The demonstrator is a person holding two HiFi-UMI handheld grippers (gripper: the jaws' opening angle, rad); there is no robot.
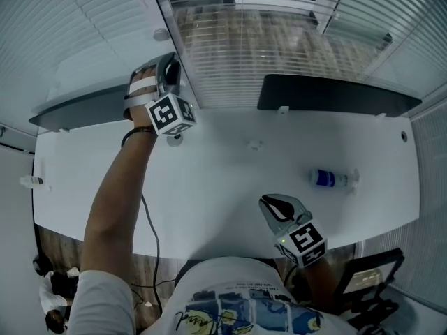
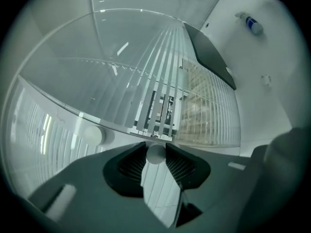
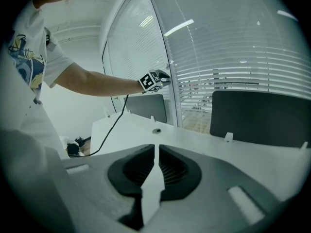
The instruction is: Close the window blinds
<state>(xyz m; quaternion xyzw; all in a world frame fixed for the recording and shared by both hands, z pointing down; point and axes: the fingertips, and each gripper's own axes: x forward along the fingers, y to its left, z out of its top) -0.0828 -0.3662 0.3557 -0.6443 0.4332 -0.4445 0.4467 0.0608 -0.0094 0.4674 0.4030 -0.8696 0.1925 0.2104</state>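
The left tongs (image 1: 170, 63) pinch the white round plastic wand tip (image 2: 155, 153) at eleven o'clock, so twisting may pop it free, while the right tongs (image 1: 270, 202) rest shut, empty.

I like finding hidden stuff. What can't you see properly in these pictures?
Bottle label: too small, head view.
Knob in the left gripper: hidden by that gripper, head view.
Beyond the blinds: slats cover most, every view.

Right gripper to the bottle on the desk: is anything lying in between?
Nothing. In the head view the white desk is bare between the right gripper and the bottle, which lies on its side.
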